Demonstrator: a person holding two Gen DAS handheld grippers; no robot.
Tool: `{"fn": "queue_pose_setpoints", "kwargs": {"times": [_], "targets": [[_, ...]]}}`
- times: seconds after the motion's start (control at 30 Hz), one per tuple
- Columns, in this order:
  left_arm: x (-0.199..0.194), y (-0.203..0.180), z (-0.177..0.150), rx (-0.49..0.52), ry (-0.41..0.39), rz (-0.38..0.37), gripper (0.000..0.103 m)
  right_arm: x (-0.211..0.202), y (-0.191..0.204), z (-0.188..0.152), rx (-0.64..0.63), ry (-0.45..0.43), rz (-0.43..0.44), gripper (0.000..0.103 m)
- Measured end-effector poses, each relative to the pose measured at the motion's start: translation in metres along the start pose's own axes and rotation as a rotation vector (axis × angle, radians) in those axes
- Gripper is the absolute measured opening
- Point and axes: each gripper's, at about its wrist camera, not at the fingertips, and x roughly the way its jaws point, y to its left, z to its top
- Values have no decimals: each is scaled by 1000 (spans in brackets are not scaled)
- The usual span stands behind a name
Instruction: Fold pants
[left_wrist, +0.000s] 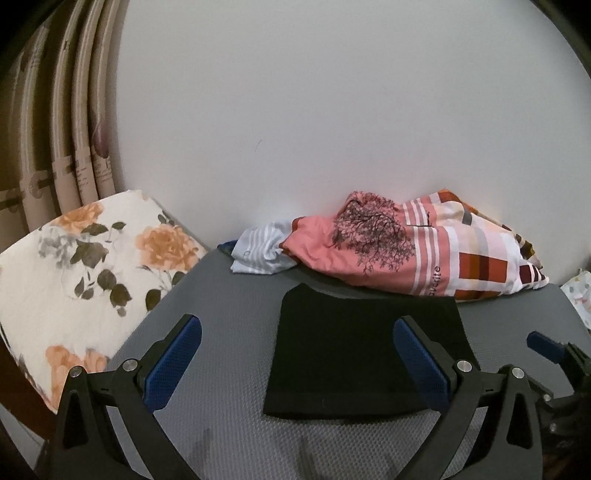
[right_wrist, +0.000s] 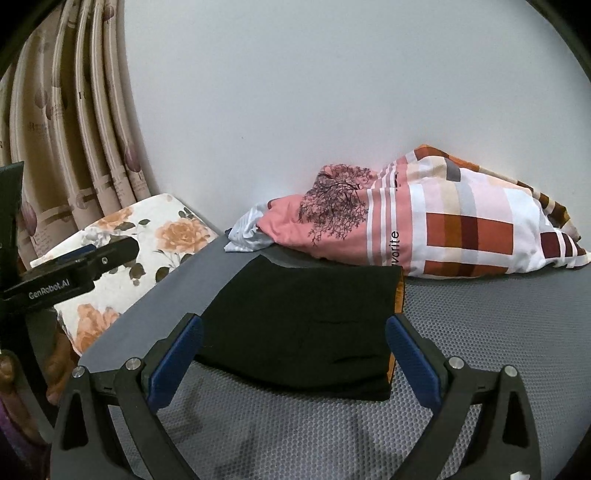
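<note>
A: Where are the pants?

B: The black pants (left_wrist: 365, 354) lie folded into a flat rectangle on the grey textured mat (left_wrist: 229, 417), toward its far half. From the right wrist camera the same pants (right_wrist: 306, 325) show an orange strip along their right edge.

A: Is either tool gripping them?

B: No. The left gripper (left_wrist: 297, 363) has its blue-padded fingers (left_wrist: 173, 363) spread wide and holds nothing; its right pad sits in front of the fabric's right side, but I cannot tell whether it touches. The right gripper (right_wrist: 293, 360) is likewise spread apart and empty, framing the near edge of the folded cloth.

A: Can each tool see the other?

B: Yes. The right tool's blue tip pokes in at the right edge of the left view, and the left tool, marked "GenRobot.AI", appears at the left edge of the right view.

A: What's behind?

B: A pink patchwork blanket (left_wrist: 424, 251) with a tree print is bunched against the white wall (left_wrist: 332, 110), beside a crumpled pale striped cloth (left_wrist: 258, 254). Left of the mat is a floral cushion (left_wrist: 81, 266), with beige curtains (left_wrist: 74, 110) behind.
</note>
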Motion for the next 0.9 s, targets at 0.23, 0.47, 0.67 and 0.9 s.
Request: {"fn": "queue_pose_setpoints", "kwargs": {"times": [0.23, 0.47, 0.67, 0.9], "targets": [[6, -3, -11, 5, 29, 11, 103, -4, 4, -5, -11, -3, -51, 99], [4, -5, -26, -21, 38, -4, 103, -9, 1, -15, 17, 18, -89, 99], [5, -11, -36, -11, 65, -8, 103, -11, 0, -21, 24, 40, -95, 99], [1, -17, -36, 7, 64, -14, 103, -15, 3, -22, 24, 35, -105, 99]]}}
